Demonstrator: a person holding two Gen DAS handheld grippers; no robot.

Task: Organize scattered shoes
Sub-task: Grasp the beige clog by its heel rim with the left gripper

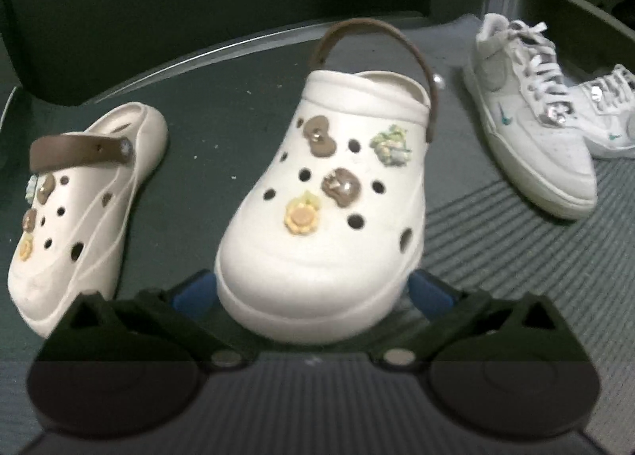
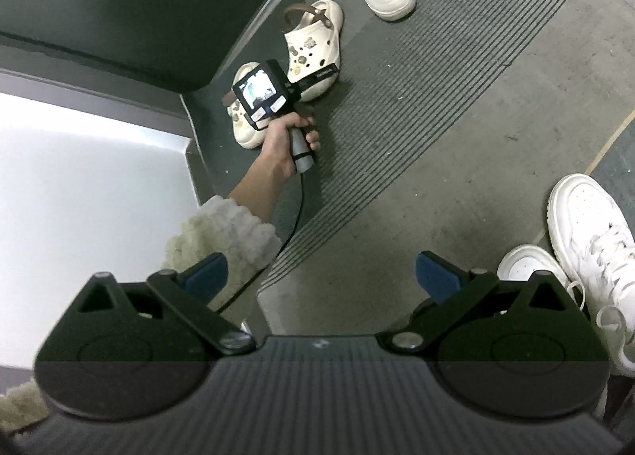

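**Inspector A:** State of the left gripper point(image 1: 313, 288)?

**Inspector B:** Spread wide. Its blue pads flank the toe of a cream foam clog point(image 1: 323, 209) without visibly pressing it. The clog is smooth moulded foam, rounded and thick-soled, perforated with round holes and set with small charms; its brown strap stands up in an arch over the heel.

**Inspector A:** Its mate?

**Inspector B:** A second clog point(image 1: 79, 213), same make, lies to the left of that gripper, strap folded forward across the upper. Both rest on dark smooth floor point(image 1: 198, 129).

**Inspector A:** Other footwear?

**Inspector B:** Ahead and to the right, a white lace-up sneaker point(image 1: 532, 133) of stitched leather-like material, on a ribbed grey mat point(image 1: 496, 256). A partner sneaker point(image 1: 611, 117) sits just behind it.

**Inspector A:** The right gripper point(image 2: 321, 276)?

**Inspector B:** Also parted, holding nothing, above bare concrete-like floor. Two more white sneakers point(image 2: 595, 240) lie to its right. A hand point(image 2: 285, 141) in a fleecy cream sleeve point(image 2: 226, 232) grasps the left device's handle.
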